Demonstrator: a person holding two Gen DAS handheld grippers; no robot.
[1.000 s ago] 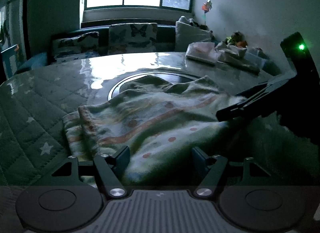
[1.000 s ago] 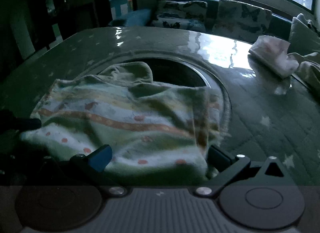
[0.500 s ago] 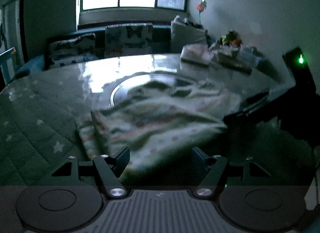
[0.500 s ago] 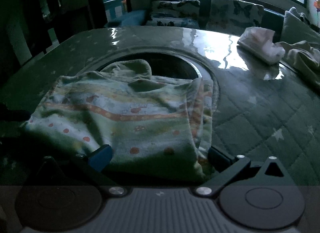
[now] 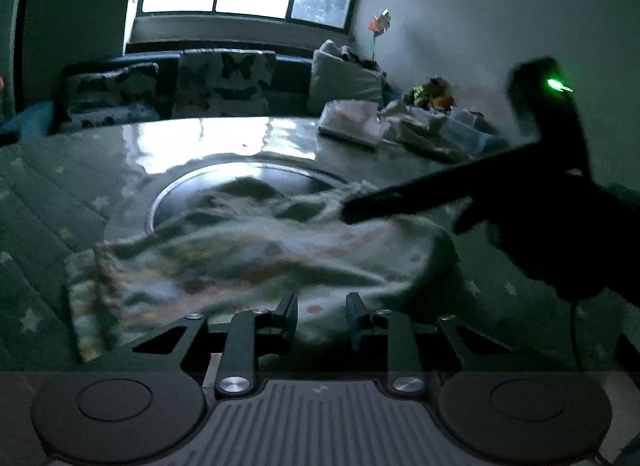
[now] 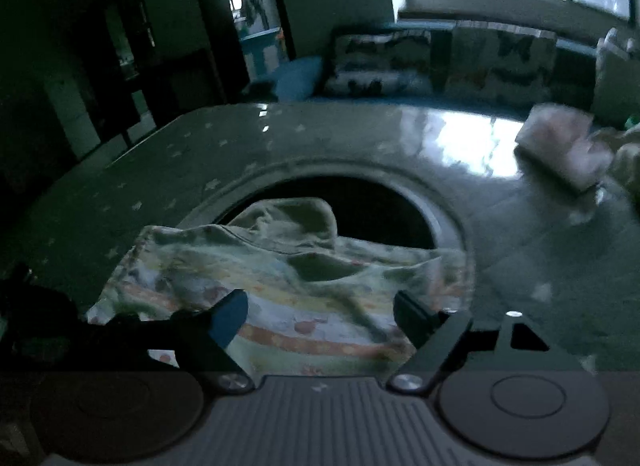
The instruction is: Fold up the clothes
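A pale striped and dotted garment [image 5: 240, 258] lies crumpled on the quilted table, its far part over a round inset ring [image 5: 240, 173]. My left gripper [image 5: 320, 306] sits at the garment's near hem, jaws drawn close with cloth filling the small gap between them. The right gripper's dark body [image 5: 560, 201] reaches in from the right, one finger [image 5: 360, 209] over the garment's far edge. In the right wrist view the right gripper [image 6: 320, 314] is wide open above the garment [image 6: 304, 290], gripping nothing.
A star-patterned quilted cover [image 5: 40, 205] spreads over the table. A folded pinkish pile [image 5: 352, 121] and more laundry [image 5: 420, 133] sit at the far right. Behind the table is a sofa with butterfly cushions [image 5: 220, 81], under a bright window.
The left jaws have narrowed from wide open onto the near hem. The right gripper has risen and swung over the garment's far edge. The cloth has shifted and blurs.
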